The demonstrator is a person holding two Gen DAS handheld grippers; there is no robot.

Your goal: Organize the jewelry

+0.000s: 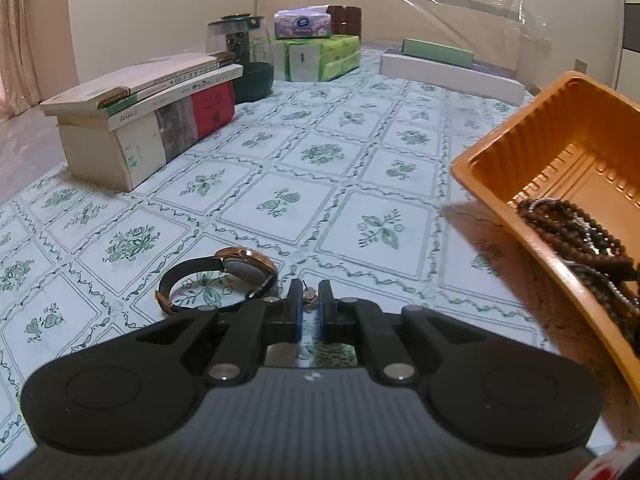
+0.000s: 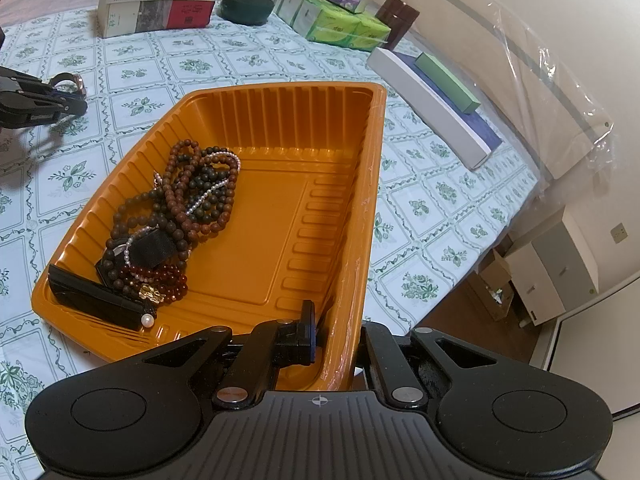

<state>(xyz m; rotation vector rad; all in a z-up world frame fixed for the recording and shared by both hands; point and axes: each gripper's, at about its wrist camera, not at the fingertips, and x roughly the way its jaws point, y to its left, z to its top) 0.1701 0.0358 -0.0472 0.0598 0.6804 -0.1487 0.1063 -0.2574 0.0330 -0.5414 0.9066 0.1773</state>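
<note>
Right hand-held gripper (image 2: 334,336) clamping near wall of orange tray (image 2: 280,104) holding bead bracelets (image 2: 192,200); left hand-held gripper (image 1: 309,308) nearly closed, pinching small earring (image 1: 309,298) beside watch (image 1: 224,280) on tabletop (image 1: 280,184).

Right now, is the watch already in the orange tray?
No, the watch lies on the tablecloth beside the left gripper, outside the orange tray.

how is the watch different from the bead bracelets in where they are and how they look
The watch lies alone on the tablecloth, outside the orange tray; the bead bracelets are heaped inside the tray. The watch has a smooth dark strap and a round case; the bracelets are strings of brown, dark and red beads. The watch sits beside the left gripper; the right gripper clamps the tray wall. Both are wrist jewelry.
</note>
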